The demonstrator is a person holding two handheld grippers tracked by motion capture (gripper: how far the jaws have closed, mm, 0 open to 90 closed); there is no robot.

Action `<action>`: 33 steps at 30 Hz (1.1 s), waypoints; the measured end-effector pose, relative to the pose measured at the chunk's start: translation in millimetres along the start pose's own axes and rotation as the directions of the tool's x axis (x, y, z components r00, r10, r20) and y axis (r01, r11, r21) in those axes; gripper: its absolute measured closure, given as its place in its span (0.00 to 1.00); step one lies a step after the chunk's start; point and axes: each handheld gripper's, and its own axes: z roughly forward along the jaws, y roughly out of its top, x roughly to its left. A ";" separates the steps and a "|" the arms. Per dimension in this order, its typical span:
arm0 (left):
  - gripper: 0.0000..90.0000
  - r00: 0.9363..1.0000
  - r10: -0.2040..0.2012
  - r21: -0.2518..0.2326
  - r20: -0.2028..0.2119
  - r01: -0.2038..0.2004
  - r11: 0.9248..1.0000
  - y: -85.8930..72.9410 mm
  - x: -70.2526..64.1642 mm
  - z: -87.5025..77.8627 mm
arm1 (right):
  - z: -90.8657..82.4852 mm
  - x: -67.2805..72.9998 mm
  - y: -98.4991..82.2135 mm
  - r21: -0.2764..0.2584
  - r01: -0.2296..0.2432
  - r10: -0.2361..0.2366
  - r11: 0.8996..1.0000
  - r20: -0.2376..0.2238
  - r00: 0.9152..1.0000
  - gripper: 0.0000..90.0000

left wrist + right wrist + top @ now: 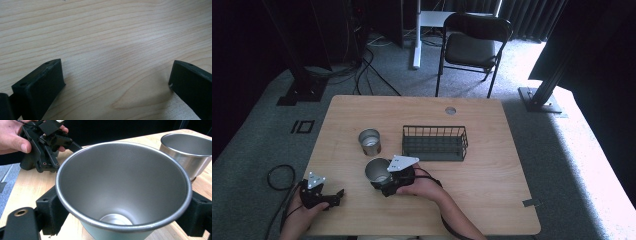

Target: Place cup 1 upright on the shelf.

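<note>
High view: dim, low-res; floor (592,130) blown out from 2 to 4 o'clock. Gripper views sharp, evenly lit; soft shadows under jaws, mild glare on cup (122,187) rim.

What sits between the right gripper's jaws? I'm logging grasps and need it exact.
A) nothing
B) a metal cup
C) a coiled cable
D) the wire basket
B: in the right gripper view the jaws of the right gripper stand on either side of a metal cup, just below its rim; the wire basket stands apart on the table.
</note>
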 end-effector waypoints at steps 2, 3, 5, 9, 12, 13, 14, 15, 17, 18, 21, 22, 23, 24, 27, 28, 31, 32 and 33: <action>0.00 1.000 0.000 0.000 0.000 0.000 1.000 0.0 0.0 0.0 | 1.3 0.6 0.0 -0.009 -0.020 0.020 1.000 -0.006 1.000 0.13; 0.00 1.000 0.000 0.000 0.000 0.000 1.000 0.0 0.0 0.0 | 1.8 0.6 0.4 -0.015 -0.025 0.025 1.000 -0.008 1.000 0.13; 0.00 1.000 0.000 0.000 0.000 0.000 1.000 0.0 0.0 0.0 | 3.4 1.5 0.7 -0.017 -0.024 0.024 1.000 -0.007 1.000 0.13; 0.00 1.000 0.000 0.000 0.000 0.000 1.000 0.0 0.0 0.0 | 6.8 3.1 1.7 -0.030 -0.005 0.005 1.000 0.003 1.000 0.14; 0.00 1.000 0.000 0.000 0.000 0.000 1.000 0.0 0.0 0.0 | 7.4 3.2 2.8 -0.026 -0.005 0.006 1.000 0.014 1.000 0.14; 0.00 1.000 0.000 0.000 0.000 0.000 1.000 0.0 0.0 0.0 | 7.2 3.3 3.5 -0.029 -0.012 0.012 1.000 0.012 1.000 0.14; 0.00 1.000 0.000 0.000 0.000 0.000 1.000 0.0 0.0 0.0 | 6.5 3.9 4.4 -0.034 -0.017 0.018 0.999 0.008 1.000 0.14; 0.00 1.000 0.000 0.000 0.000 0.000 1.000 0.0 0.0 0.0 | 5.7 3.9 5.8 -0.041 -0.023 0.023 0.999 0.008 1.000 0.14; 0.00 1.000 0.000 0.000 0.000 0.000 1.000 0.0 0.0 0.0 | 3.7 3.5 9.2 -0.056 -0.041 0.042 0.998 0.012 0.999 0.14; 0.00 1.000 0.000 0.000 0.000 0.000 1.000 0.0 0.0 0.0 | 2.7 3.0 11.1 -0.062 -0.047 0.048 0.997 0.017 0.999 0.14; 0.00 1.000 0.004 0.000 -0.001 -0.004 1.000 0.1 0.3 0.0 | -0.3 2.5 16.4 -0.068 -0.052 0.054 0.996 0.022 0.998 0.14; 0.00 1.000 0.002 0.000 -0.001 -0.002 1.000 0.1 0.2 0.0 | -1.1 2.6 17.8 -0.068 -0.046 0.048 0.997 0.024 0.999 0.14; 0.00 1.000 0.002 0.000 -0.001 -0.002 1.000 0.1 0.1 0.0 | -2.1 2.9 19.3 -0.062 -0.038 0.039 0.997 0.025 0.999 0.14; 0.00 1.000 0.002 0.000 -0.001 -0.002 1.000 0.1 0.2 0.0 | -2.9 3.5 20.6 -0.068 -0.042 0.044 0.997 0.031 0.999 0.14; 0.00 1.000 0.000 0.000 0.000 0.000 1.000 0.0 0.0 0.0 | -4.9 4.1 23.5 -0.072 -0.042 0.044 0.997 0.026 0.999 0.14; 0.00 1.000 0.000 0.000 0.000 0.000 1.000 0.0 0.0 0.0 | -5.8 4.1 24.5 -0.075 -0.043 0.046 0.996 0.028 0.999 0.14; 0.00 1.000 0.002 0.000 -0.001 -0.002 1.000 0.0 0.2 0.0 | -11.0 3.8 32.1 -0.077 -0.034 0.036 0.996 0.034 0.999 0.14; 0.00 1.000 0.002 0.000 -0.001 -0.002 1.000 0.1 0.2 0.0 | -11.0 3.8 32.1 -0.077 -0.034 0.036 0.996 0.034 0.999 0.14; 0.00 1.000 0.002 0.000 -0.001 -0.002 1.000 0.1 0.1 0.0 | -14.4 2.3 37.0 -0.084 -0.036 0.039 0.996 0.039 0.998 0.14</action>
